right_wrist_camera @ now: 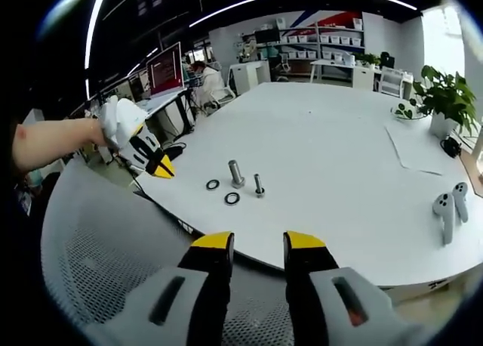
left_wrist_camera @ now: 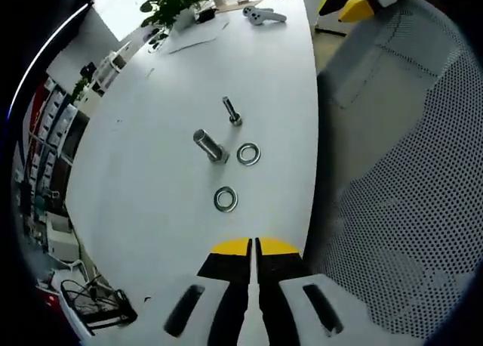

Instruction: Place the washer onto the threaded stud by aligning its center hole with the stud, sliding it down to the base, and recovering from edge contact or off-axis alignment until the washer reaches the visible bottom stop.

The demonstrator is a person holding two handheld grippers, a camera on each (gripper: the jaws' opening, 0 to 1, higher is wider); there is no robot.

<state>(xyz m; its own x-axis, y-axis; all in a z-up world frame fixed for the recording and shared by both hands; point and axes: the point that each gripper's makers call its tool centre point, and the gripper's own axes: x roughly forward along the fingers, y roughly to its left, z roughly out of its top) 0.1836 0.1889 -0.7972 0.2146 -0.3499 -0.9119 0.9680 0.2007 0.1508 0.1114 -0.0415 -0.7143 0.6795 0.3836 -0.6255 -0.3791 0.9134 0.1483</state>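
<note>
Two washers (left_wrist_camera: 226,199) (left_wrist_camera: 248,154) lie flat mid-frame on the white table (left_wrist_camera: 151,195), beside two upright studs (left_wrist_camera: 210,146) (left_wrist_camera: 232,112). We hold the left gripper (left_wrist_camera: 253,248) with jaws together and the right gripper (right_wrist_camera: 259,244) with jaws apart, both empty, short of the parts, presumably staging an approach.

In the left gripper view the left gripper (left_wrist_camera: 253,249) is cut off by the bottom edge, so just its yellow-tipped jaws and part of its white body appear. The mesh chair back (left_wrist_camera: 407,172) runs out of the frame at right. At the top right, the right gripper (left_wrist_camera: 355,6) is clipped by the edge and blurred. Shelves (left_wrist_camera: 53,127) at the left edge are too distorted to read.

In the right gripper view the thread on the larger stud (right_wrist_camera: 236,173) is too small to make out, as are the washers (right_wrist_camera: 232,198). The person (right_wrist_camera: 202,75) at the far desk is tiny. The potted plant (right_wrist_camera: 447,97) is clipped at the right.
</note>
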